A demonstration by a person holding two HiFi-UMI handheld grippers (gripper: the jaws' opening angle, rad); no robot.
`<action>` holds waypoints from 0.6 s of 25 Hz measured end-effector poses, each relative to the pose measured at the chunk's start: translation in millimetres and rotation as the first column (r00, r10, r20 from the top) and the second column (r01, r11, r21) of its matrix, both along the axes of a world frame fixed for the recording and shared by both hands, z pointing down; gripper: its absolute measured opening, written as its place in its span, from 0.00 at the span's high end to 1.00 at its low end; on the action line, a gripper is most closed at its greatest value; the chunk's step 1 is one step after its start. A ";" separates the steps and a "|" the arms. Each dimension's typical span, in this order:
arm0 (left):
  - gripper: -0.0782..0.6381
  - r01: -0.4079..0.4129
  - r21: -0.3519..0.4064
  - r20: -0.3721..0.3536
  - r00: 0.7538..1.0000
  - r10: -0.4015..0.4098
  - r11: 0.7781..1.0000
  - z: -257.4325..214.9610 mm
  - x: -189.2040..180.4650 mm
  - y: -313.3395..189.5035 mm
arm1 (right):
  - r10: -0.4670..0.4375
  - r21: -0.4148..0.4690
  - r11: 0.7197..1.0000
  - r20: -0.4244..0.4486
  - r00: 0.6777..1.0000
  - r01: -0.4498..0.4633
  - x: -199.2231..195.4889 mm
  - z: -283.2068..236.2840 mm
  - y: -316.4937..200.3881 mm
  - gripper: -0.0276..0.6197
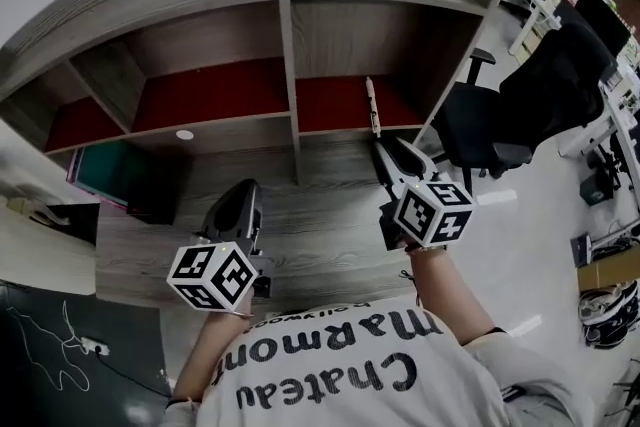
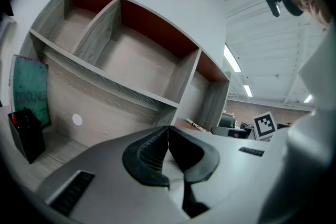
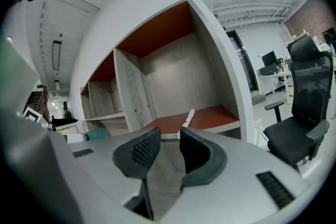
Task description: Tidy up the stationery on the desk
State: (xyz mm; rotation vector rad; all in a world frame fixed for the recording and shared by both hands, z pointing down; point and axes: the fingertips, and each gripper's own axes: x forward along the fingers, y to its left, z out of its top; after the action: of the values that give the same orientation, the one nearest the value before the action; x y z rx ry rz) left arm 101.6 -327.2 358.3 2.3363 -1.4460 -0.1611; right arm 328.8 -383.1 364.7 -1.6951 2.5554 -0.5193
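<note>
A white pen (image 1: 372, 107) lies on the red floor of the right shelf compartment (image 1: 345, 105), running front to back; the right gripper view shows the pen (image 3: 187, 117) just beyond the jaws. My right gripper (image 1: 390, 153) hovers right in front of the pen's near end, its jaws apart with nothing between them (image 3: 169, 149). My left gripper (image 1: 243, 190) is held over the wooden desk (image 1: 320, 235) at centre left, and its pads meet with nothing in them (image 2: 168, 131).
A teal book (image 1: 105, 170) leans at the desk's left with a black pen holder (image 2: 25, 134) in front of it. The shelf unit has several red-floored compartments. A black office chair (image 1: 490, 130) stands right of the desk.
</note>
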 end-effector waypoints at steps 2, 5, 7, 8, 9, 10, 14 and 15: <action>0.87 0.019 -0.006 0.007 1.000 -0.019 1.000 1.5 -5.2 -0.8 | 0.003 -0.006 1.000 -0.018 1.000 -0.003 -1.6 3.2 -6.9 0.76; 0.87 0.039 -0.019 0.009 0.999 -0.039 0.999 4.7 -11.4 -1.0 | 0.015 -0.011 1.000 -0.057 0.998 -0.016 -3.9 7.6 -15.0 0.75; 0.87 0.046 -0.021 0.010 0.999 -0.046 0.999 5.4 -13.3 -1.0 | 0.033 -0.004 0.999 -0.065 0.997 -0.033 -2.4 8.4 -18.7 0.75; 0.87 0.049 -0.019 0.010 0.999 -0.049 0.999 5.1 -14.0 -1.1 | 0.042 -0.001 0.999 -0.066 0.997 -0.042 -1.0 8.6 -20.2 0.75; 0.87 0.052 -0.018 0.011 0.999 -0.052 0.998 4.7 -14.9 -1.3 | 0.048 0.002 0.999 -0.066 0.997 -0.048 0.1 9.1 -21.5 0.75; 0.87 0.056 -0.017 0.012 0.998 -0.056 0.998 4.6 -16.0 -1.7 | 0.053 0.002 0.999 -0.066 0.996 -0.053 0.8 9.8 -22.7 0.75; 0.87 0.057 -0.022 0.013 0.998 -0.057 0.998 5.3 -18.5 -3.6 | 0.063 -0.003 0.998 -0.065 0.996 -0.064 0.4 13.4 -27.1 0.75; 0.87 0.056 -0.023 0.014 0.998 -0.056 0.998 5.3 -18.8 -4.0 | 0.065 -0.005 0.998 -0.066 0.996 -0.065 -0.3 14.2 -28.4 0.75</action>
State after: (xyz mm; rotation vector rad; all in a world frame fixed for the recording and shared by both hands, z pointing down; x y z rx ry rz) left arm 82.8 -331.2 363.6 2.2838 -1.5127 -0.1436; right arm 328.5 -411.5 378.9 -1.8206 2.5345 -0.4778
